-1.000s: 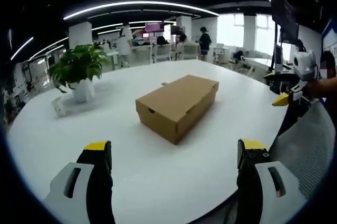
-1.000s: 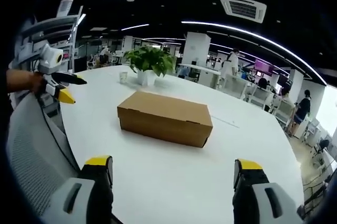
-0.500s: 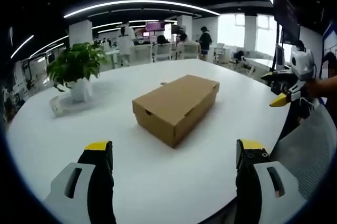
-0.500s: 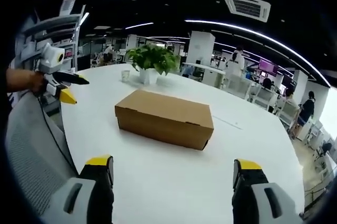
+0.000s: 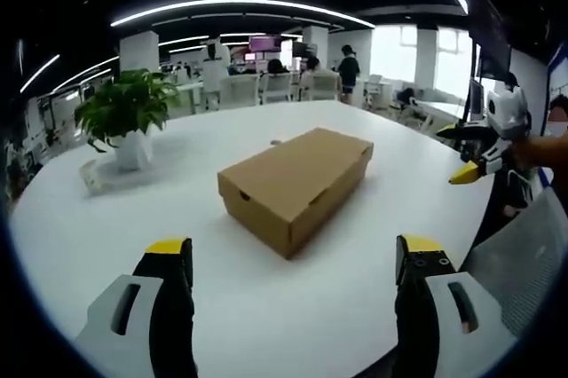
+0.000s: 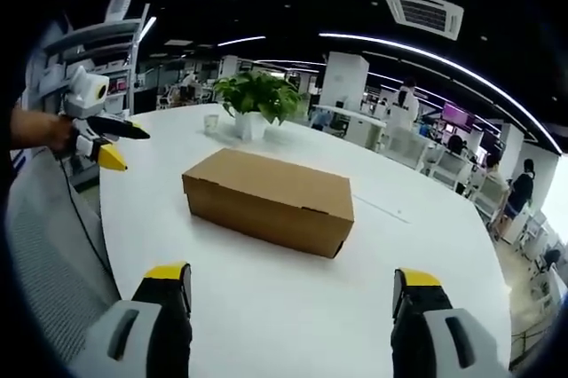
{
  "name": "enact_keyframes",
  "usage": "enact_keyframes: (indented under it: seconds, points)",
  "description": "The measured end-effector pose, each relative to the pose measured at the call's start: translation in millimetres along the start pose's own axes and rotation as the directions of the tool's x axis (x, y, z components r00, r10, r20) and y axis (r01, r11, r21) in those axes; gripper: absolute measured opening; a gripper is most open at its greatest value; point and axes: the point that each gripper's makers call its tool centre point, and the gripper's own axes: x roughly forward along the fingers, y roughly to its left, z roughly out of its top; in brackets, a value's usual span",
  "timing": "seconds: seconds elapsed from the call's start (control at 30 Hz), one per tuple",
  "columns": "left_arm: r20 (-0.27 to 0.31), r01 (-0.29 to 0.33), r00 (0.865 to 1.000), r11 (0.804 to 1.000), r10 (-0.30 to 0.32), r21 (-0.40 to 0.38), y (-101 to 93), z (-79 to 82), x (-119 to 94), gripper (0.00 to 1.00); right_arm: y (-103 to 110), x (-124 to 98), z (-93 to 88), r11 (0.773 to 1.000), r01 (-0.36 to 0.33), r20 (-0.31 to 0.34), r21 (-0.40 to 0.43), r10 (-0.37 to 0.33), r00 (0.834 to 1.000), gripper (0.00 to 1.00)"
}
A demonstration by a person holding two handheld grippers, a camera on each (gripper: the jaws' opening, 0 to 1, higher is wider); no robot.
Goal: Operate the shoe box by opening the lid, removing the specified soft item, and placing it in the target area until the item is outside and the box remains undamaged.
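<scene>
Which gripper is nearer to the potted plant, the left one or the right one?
Left. The left gripper hovers off the table edge on the potted plant's side; the right gripper is beyond the shoe box, opposite.

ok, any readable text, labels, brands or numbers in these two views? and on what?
None readable.
Cardboard box: plain brown on the lid and sides in view, no print or label.
Plant pot: plain white, no text.
Screens at the back of the office: lit pink and purple, anything on them is too small and blurred to read.
Left tool and right tool: yellow tips, no markings visible.
</scene>
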Motion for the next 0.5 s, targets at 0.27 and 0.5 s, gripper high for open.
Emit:
enact_keyframes:
  seconds: [0.27, 0.5]
  points:
    - [-0.006, -0.011, 1.0, 1.0, 0.011, -0.009, -0.1, -0.2, 11, 0.93, -12, 13, 1.6, 1.0, -0.026, -0.013, -0.015, 0.026, 1.0, 0.94]
    - [-0.019, -0.023, 1.0, 0.999, 0.023, -0.028, -0.3, -3.8, 19, 0.93, -16, 24, 0.6, 0.998, -0.051, -0.034, -0.045, 0.05, 0.998, 0.94]
